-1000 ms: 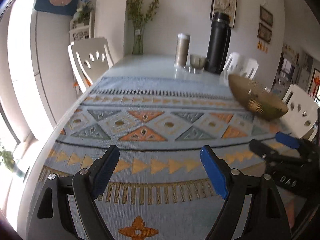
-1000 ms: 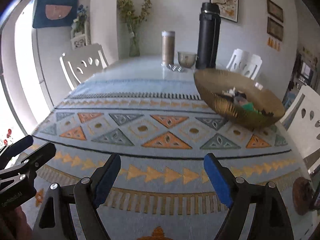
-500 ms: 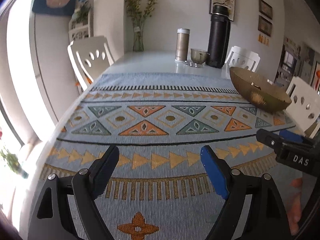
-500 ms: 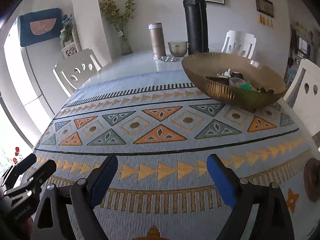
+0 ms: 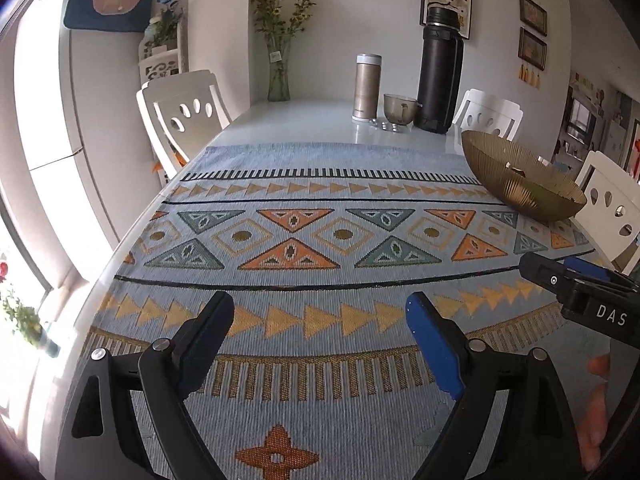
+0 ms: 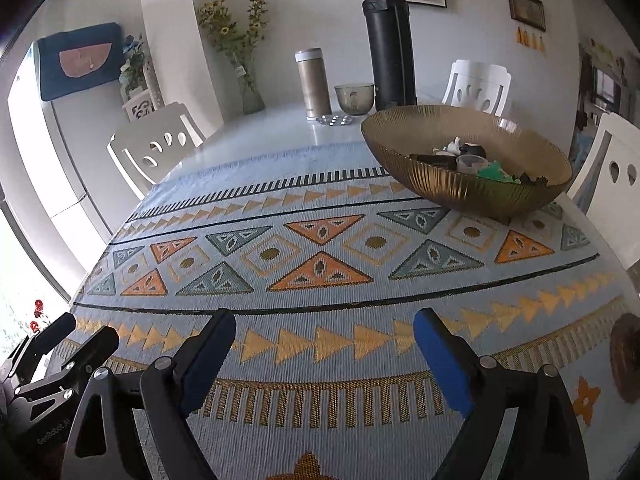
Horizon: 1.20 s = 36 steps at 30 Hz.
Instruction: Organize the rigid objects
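Up front in the left wrist view, the left gripper (image 5: 320, 320) is hovering over the patterned cloth (image 5: 320, 240) with its jaws spread wide, gripping nothing. A gold bowl (image 5: 520, 184) is sitting at the far right of the cloth, and the right gripper (image 5: 576, 280) is poking in from the right edge.

Over in the right wrist view, the right gripper (image 6: 324, 340) is likewise gaping wide and carrying nothing. Small rigid objects (image 6: 468, 160) are lying inside the bowl (image 6: 460, 188), with a black flask (image 6: 388, 40) standing behind it.
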Tool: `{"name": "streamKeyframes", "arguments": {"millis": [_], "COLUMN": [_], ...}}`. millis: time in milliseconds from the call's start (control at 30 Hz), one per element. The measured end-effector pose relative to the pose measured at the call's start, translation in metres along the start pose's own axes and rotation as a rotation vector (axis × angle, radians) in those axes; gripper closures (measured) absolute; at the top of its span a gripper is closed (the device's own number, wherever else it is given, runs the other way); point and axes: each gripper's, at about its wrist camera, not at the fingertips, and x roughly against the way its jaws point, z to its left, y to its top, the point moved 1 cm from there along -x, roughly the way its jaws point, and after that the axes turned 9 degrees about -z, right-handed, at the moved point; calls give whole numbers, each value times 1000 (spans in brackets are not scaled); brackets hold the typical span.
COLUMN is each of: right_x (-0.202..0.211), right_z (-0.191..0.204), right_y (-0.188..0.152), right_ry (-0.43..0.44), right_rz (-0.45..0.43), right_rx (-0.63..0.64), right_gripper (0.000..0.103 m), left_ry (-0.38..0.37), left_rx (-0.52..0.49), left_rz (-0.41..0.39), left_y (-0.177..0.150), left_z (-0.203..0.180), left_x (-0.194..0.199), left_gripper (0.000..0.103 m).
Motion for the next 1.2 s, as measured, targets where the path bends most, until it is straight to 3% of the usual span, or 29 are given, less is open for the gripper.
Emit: {"name": "streamKeyframes", "arguments": {"millis": [1200], "right_x": [-6], "right_z": [2], "right_y": [-1], "right_ry": [-8], "right_rz": [18], "right_rx": [18], "right_gripper": [13], "left_ry": [7], "left_rx": [42], "left_rz": [54], "left_y": [-1], "left_z": [9], "left_x": [-8], "left_gripper": [16]}}
